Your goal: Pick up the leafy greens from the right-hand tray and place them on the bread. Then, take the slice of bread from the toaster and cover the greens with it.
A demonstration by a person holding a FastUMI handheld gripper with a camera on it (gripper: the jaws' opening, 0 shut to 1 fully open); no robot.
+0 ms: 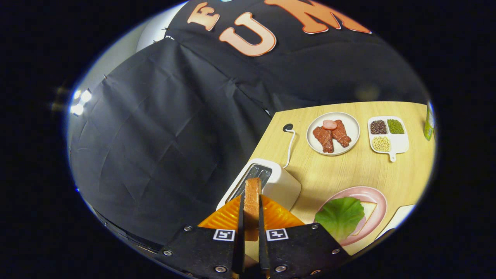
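In the gripper view I see my gripper (pixel 252 217) closed tight on the slice of bread (pixel 252 199), held edge-on with its long axis running straight ahead, above the toaster (pixel 277 182). The leafy greens (pixel 340 217) lie on the bread (pixel 368 209) on the pink plate (pixel 378 195), off to the right of the fingers.

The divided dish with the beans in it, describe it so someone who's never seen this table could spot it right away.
Start at the wooden table, far beyond the gripper, which is shut on a bread slice above the white toaster. At the table's far side, right of the round white plate of meat, sits the divided dish. It alone is squarish with a short handle and three compartments: dark, green and pale beans.
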